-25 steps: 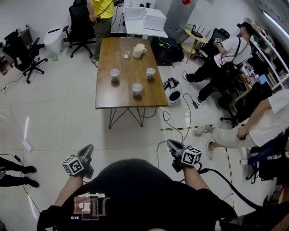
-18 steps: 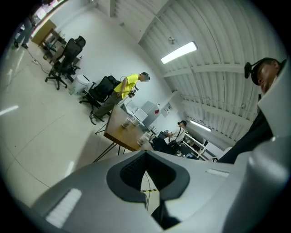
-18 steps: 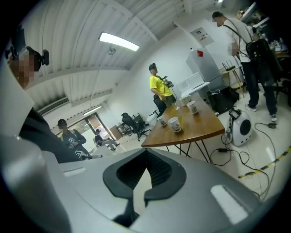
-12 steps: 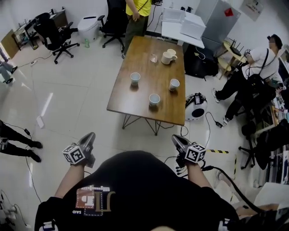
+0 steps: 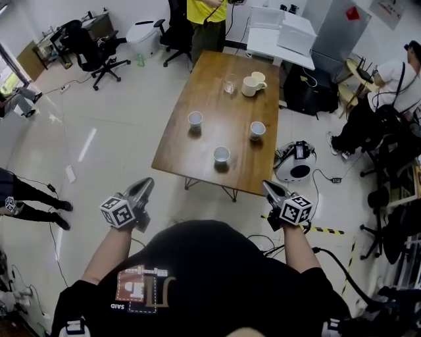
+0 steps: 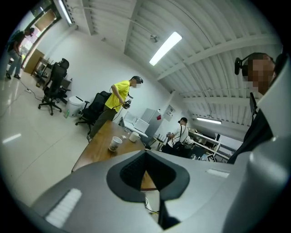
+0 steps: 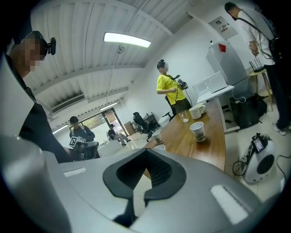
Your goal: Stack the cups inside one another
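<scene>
Three white paper cups stand apart on the wooden table point(image 5: 197, 155): one left point(image 5: 195, 119), one right point(image 5: 257, 129), one nearest me point(image 5: 222, 155). My left gripper point(image 5: 145, 187) and right gripper point(image 5: 268, 188) hang over the floor short of the table's near edge, both shut and empty. In the left gripper view the gripper point(image 6: 145, 154) points at the table, with one cup point(image 6: 115, 144) showing above its jaws. In the right gripper view the gripper point(image 7: 146, 152) faces the right cup point(image 7: 198, 131); another cup point(image 7: 157, 136) stands further left.
A white mug point(image 5: 250, 86) and a clear glass point(image 5: 229, 86) stand at the table's far end. A person in a yellow shirt point(image 5: 206, 13) stands behind it. A round white device point(image 5: 294, 163) and cables lie on the floor right of the table. Office chairs point(image 5: 89, 46) stand far left.
The person has walked closer to the table, which now looms larger and nearer. Both grippers moved forward with the body, staying shut; the left one rose a little.
</scene>
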